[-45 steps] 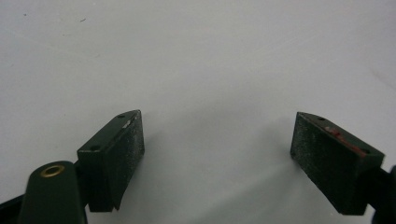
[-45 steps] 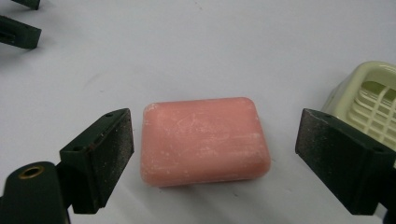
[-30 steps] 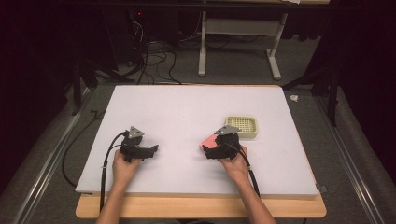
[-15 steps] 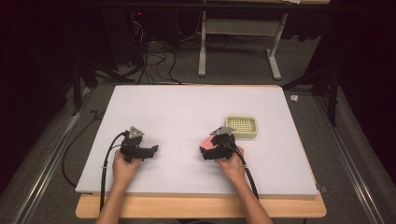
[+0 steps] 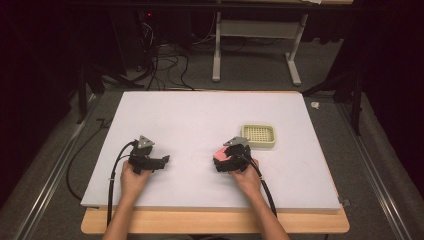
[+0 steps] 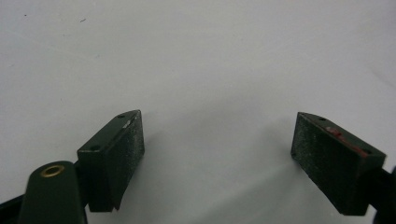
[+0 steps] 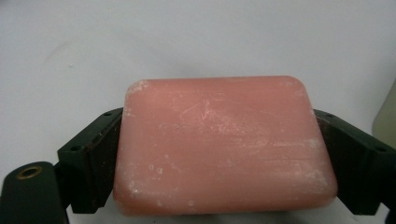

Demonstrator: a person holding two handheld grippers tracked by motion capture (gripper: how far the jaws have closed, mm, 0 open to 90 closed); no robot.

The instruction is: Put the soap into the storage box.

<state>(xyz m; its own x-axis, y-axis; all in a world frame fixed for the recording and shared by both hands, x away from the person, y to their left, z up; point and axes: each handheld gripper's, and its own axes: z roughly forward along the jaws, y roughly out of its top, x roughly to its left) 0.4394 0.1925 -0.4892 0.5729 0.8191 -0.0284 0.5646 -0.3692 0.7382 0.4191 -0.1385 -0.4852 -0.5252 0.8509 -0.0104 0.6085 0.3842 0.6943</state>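
Right gripper view is showing the right gripper clamping a pink soap bar; probably heading for the soap dish, it should stay level. The left gripper is gaping empty.

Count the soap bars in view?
1. The pink soap bar sits clamped in the right tongs, near the table's front, left of the slotted cream dish. The left tongs are open, empty.
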